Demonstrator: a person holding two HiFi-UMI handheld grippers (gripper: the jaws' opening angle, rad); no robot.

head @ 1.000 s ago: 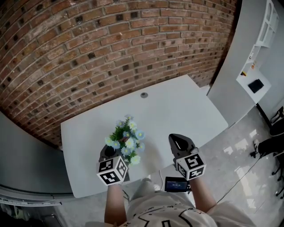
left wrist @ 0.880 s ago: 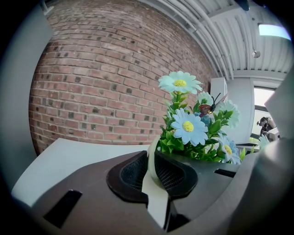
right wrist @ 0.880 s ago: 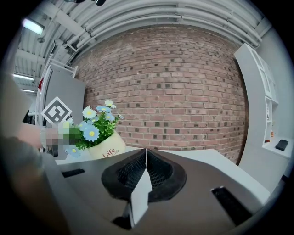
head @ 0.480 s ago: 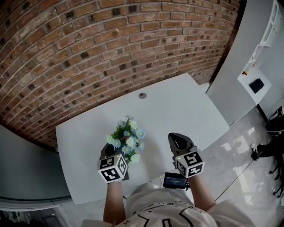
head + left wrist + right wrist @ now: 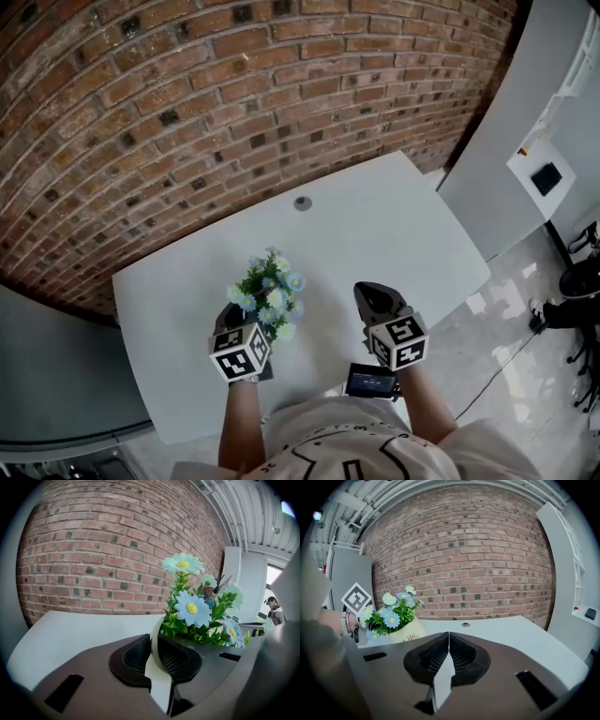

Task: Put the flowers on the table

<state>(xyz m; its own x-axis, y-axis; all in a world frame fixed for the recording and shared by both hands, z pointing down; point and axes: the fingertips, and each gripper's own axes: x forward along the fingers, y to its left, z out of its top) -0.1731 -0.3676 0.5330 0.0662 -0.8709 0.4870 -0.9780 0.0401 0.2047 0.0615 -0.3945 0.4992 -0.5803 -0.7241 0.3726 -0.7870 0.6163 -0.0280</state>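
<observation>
- The left gripper [image 5: 229, 322] pinched the cream pot [image 5: 406, 631] of flowers [image 5: 269, 292] by its rim, low over the white table [image 5: 394, 220] near its front edge.
- The right gripper [image 5: 377, 298] hovered alongside, jaws pressed together on nothing.
- Over the past second the pot barely shifted and the grip held. Whether it touched the tabletop could not be told, so the release apparently remained.

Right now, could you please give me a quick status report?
Left gripper shut on flower pot rim. Right gripper shut, empty. Flower pot over the table, unclear whether set down. Nothing in the way.
</observation>
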